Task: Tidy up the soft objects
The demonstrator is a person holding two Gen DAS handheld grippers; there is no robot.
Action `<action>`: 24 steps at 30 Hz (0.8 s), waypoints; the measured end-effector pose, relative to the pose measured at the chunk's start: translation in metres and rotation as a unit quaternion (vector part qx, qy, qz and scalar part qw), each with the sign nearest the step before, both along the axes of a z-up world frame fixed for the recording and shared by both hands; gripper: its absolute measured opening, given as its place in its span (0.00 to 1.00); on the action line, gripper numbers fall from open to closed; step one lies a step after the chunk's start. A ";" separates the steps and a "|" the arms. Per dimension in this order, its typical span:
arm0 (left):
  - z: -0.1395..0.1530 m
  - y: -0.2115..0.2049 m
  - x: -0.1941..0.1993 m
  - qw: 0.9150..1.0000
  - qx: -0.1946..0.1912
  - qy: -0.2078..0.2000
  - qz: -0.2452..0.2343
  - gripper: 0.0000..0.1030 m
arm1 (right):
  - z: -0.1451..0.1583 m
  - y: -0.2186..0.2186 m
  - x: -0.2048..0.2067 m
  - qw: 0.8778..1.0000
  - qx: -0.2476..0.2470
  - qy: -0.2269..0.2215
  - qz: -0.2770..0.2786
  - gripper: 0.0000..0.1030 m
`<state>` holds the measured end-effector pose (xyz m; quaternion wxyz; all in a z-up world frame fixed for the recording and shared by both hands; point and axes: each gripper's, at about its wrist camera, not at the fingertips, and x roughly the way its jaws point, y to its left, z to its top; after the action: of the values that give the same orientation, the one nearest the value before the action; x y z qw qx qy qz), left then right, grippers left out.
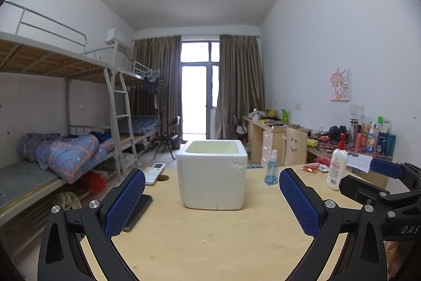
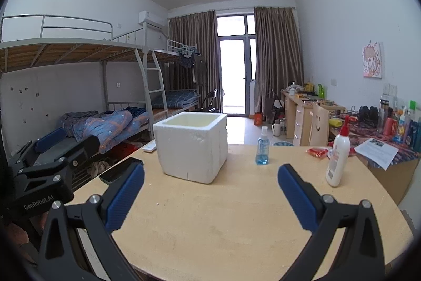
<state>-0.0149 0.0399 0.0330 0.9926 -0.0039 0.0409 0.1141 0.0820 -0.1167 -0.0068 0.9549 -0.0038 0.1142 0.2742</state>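
White foam box (image 1: 212,175) ahead of left hand-held gripper (image 1: 212,202), jaws apart

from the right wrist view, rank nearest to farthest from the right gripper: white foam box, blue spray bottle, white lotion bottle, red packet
1. White lotion bottle with red pump, right of the right gripper.
2. White foam box, ahead and left. Close to the lotion bottle; hard to call.
3. Small blue spray bottle, ahead.
4. Red packet, at the far right table edge.

On the table (image 2: 236,215), a spray bottle (image 2: 262,146) stands right of the foam box (image 2: 190,149), a phone (image 2: 119,169) left.
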 end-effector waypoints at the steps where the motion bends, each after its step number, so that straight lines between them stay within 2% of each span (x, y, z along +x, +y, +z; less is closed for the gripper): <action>1: -0.001 -0.001 -0.001 1.000 0.003 -0.005 0.000 0.99 | -0.002 -0.001 -0.001 1.000 0.001 0.000 -0.001 1.00; 9: -0.014 -0.006 -0.006 1.000 -0.010 -0.010 -0.011 0.99 | -0.019 -0.005 -0.006 1.000 0.004 -0.002 -0.012 0.99; 24: -0.043 -0.011 -0.002 1.000 0.007 0.006 -0.008 0.99 | -0.036 -0.013 -0.012 0.999 0.001 -0.003 -0.036 1.00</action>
<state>-0.0168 0.0293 -0.0105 0.9932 0.0041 0.0464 0.1066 0.0700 -0.1294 -0.0433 0.9645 0.0002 0.1110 0.2395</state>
